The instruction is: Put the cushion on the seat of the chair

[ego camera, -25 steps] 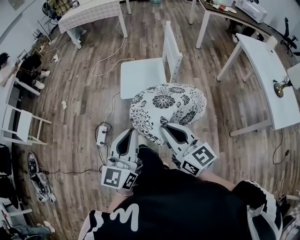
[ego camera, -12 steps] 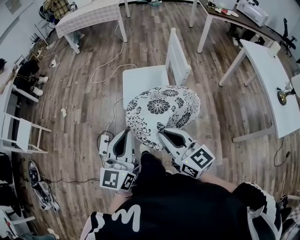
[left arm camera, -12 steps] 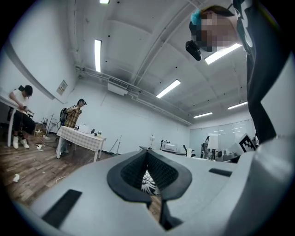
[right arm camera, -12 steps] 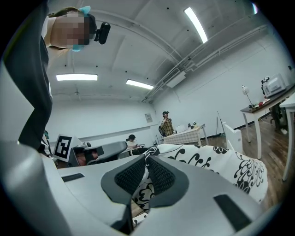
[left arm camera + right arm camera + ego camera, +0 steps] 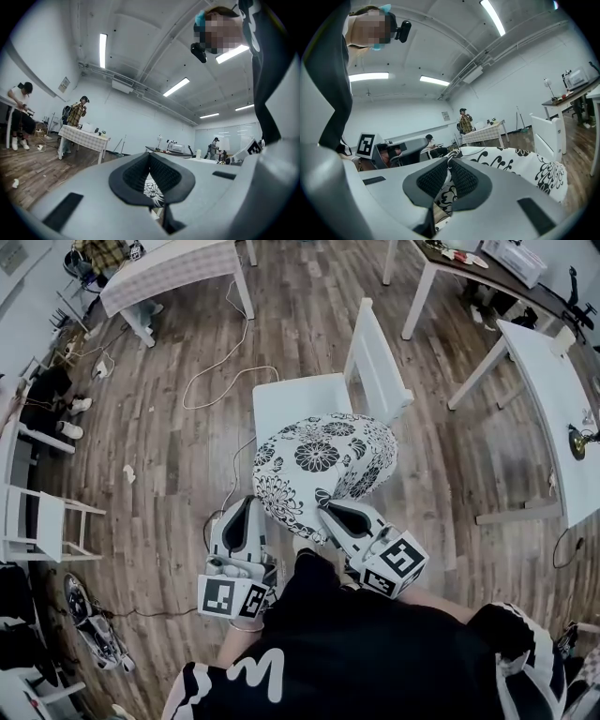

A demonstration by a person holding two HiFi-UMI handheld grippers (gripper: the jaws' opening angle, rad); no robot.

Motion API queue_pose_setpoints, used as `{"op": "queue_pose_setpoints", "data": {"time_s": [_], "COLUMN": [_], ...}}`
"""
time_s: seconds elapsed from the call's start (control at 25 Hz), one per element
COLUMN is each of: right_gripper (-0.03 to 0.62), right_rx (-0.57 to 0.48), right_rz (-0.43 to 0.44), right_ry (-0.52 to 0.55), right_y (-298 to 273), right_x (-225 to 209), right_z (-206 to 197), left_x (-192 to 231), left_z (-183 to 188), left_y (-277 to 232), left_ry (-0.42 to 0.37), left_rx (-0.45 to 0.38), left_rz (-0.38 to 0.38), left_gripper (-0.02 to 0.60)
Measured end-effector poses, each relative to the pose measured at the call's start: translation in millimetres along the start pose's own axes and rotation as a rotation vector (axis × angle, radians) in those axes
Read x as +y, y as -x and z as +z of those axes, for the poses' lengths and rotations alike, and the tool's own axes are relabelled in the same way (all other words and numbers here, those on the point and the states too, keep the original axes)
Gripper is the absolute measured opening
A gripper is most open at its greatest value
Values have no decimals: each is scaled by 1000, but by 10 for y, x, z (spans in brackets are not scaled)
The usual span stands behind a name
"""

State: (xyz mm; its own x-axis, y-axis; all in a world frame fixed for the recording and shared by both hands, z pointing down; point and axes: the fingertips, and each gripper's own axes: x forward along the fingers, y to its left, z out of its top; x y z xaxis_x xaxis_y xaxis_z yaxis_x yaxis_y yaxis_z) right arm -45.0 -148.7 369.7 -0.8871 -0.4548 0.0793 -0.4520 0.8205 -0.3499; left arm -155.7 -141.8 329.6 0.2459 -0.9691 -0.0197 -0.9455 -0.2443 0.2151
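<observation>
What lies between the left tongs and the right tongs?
The near edge of the patterned cushion spans the gap; the left tongs and the right tongs are each shut on it. The head view shows this.

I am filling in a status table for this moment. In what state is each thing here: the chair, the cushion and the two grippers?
Chair: upright, its top mostly bare.
Cushion: held off the floor by its near edge, its far part over the chair's front edge.
Left gripper: shut on the cushion.
Right gripper: shut on the cushion.
</observation>
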Motion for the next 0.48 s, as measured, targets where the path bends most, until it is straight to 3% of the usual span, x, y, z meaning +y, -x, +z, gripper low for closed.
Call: {"op": "queue_pose_setpoints", "data": {"time_s": [0.48], "right_gripper": [34], "right_rx": [44], "right_rz": [-65], "right_ry": [-38], "right_y": [-674], "right_x": [-442], "right_z": [-71], "left_x": [626], "left_z": [1], "left_y": [-438], "left_ry": [6], "left_rx": [36], "left_rz": [-10], "left_gripper": [5]}}
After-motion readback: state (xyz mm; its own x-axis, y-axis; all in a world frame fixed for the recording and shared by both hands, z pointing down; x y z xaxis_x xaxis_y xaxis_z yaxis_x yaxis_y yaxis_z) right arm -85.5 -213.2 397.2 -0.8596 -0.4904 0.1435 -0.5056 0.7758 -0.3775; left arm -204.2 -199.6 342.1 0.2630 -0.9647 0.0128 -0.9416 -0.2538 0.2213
